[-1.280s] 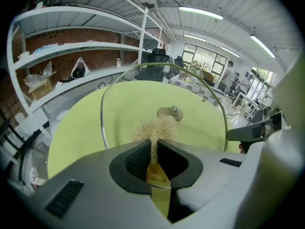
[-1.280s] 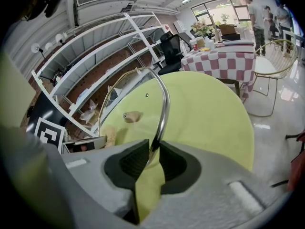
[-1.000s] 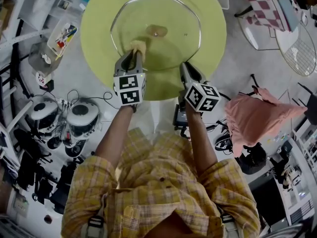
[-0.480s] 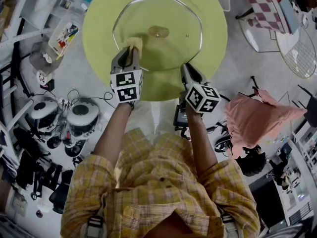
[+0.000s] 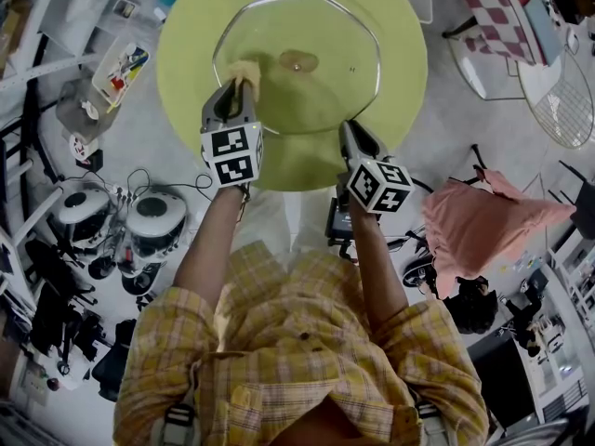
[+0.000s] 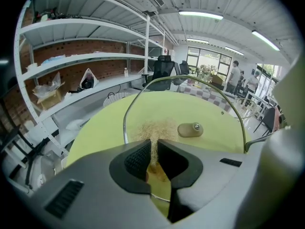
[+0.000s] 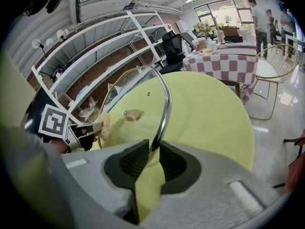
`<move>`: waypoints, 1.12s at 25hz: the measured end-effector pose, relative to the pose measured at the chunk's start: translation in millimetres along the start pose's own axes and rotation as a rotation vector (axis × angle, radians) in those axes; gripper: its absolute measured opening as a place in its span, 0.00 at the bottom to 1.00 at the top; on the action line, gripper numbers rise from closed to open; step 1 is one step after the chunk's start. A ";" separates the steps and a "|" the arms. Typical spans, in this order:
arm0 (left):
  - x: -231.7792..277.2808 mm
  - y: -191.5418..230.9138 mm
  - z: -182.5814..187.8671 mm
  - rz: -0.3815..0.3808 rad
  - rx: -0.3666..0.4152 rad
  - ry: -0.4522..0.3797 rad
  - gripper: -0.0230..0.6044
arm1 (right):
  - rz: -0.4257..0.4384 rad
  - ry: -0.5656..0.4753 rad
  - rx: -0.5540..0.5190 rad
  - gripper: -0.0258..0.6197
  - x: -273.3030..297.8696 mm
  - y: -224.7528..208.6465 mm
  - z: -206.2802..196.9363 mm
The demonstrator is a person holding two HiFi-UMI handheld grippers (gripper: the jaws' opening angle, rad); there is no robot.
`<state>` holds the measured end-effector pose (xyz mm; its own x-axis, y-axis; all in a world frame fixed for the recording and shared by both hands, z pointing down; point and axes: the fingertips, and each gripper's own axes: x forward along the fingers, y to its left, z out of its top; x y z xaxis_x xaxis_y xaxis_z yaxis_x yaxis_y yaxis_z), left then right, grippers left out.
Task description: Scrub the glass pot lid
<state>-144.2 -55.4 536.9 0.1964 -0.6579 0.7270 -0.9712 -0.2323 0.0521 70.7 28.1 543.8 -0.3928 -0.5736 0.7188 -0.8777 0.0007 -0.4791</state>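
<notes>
Left gripper (image 5: 241, 87) forward, scrubber (image 5: 246, 70) on lid (image 5: 325, 31)

The round green desk (image 5: 409, 54) stands on a pale, shiny floor (image 5: 442, 124). On the left, white shelves (image 6: 81, 27) run along a brick wall (image 6: 62, 51). Long lights (image 6: 200, 15) glow on the ceiling. Far off are big windows (image 6: 202, 56), a black chair (image 6: 164, 63) and a table with a red-checked cloth (image 7: 224, 61).
</notes>
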 end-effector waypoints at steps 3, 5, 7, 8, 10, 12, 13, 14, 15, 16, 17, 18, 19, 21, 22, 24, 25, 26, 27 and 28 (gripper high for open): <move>1.9 3.2 6.7 0.008 -0.005 -0.009 0.11 | -0.001 0.002 -0.004 0.15 1.0 0.7 0.8; 3.1 5.6 11.4 0.013 -0.007 -0.017 0.11 | -0.003 0.005 -0.011 0.15 1.4 1.3 0.9; 4.3 7.6 15.5 0.016 -0.009 -0.025 0.11 | -0.006 0.005 -0.016 0.15 1.7 1.8 0.4; 4.7 8.4 17.8 0.018 -0.011 -0.029 0.11 | -0.007 0.005 -0.016 0.15 1.6 2.1 0.0; 5.5 10.1 23.2 0.020 -0.015 -0.038 0.11 | -0.008 0.006 -0.018 0.15 1.5 2.8 -0.7; 7.4 11.5 29.9 0.023 -0.022 -0.047 0.11 | -0.008 0.006 -0.021 0.15 1.6 2.9 -1.0; 8.8 11.6 33.7 0.024 -0.025 -0.053 0.11 | -0.009 0.006 -0.023 0.15 1.6 2.6 -0.9; 10.4 11.4 37.8 0.024 -0.026 -0.059 0.11 | -0.010 0.006 -0.025 0.15 1.6 2.4 -0.9; 11.9 11.0 42.0 0.024 -0.027 -0.064 0.11 | -0.010 0.006 -0.027 0.15 1.7 2.3 -0.9; 13.3 10.3 46.0 0.024 -0.027 -0.070 0.11 | -0.010 0.007 -0.028 0.15 1.7 2.2 -1.0; 14.8 9.3 49.8 0.023 -0.027 -0.074 0.11 | -0.010 0.007 -0.029 0.15 1.6 2.2 -1.1; 16.2 8.0 53.6 0.022 -0.027 -0.079 0.11 | -0.010 0.007 -0.030 0.15 1.6 2.0 -1.0; 17.7 6.5 57.2 0.021 -0.028 -0.083 0.11 | -0.009 0.007 -0.031 0.15 1.6 1.8 -0.7; 20.3 4.0 64.0 0.018 -0.029 -0.090 0.11 | -0.008 0.009 -0.032 0.15 1.6 1.8 0.2; 21.3 3.3 66.8 0.018 -0.030 -0.092 0.11 | -0.008 0.009 -0.033 0.15 1.7 2.1 0.5; 23.1 2.2 71.2 0.016 -0.035 -0.096 0.11 | -0.008 0.011 -0.035 0.15 1.9 2.7 0.4; 23.8 1.5 72.9 0.014 -0.038 -0.098 0.11 | -0.009 0.011 -0.038 0.15 1.9 2.9 0.1; 24.6 0.5 74.6 0.013 -0.040 -0.100 0.11 | -0.010 0.012 -0.041 0.15 1.9 3.0 -0.2; 25.3 -0.6 76.4 0.012 -0.042 -0.104 0.11 | -0.010 0.012 -0.046 0.15 1.9 3.3 -0.5; 26.1 -1.8 78.2 0.012 -0.043 -0.107 0.11 | -0.010 0.012 -0.050 0.15 1.7 3.6 -0.6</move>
<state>-126.8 -128.2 502.2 0.1955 -0.7335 0.6509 -0.9781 -0.1944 0.0748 66.7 27.6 543.6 -0.3866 -0.5640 0.7297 -0.8944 0.0362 -0.4458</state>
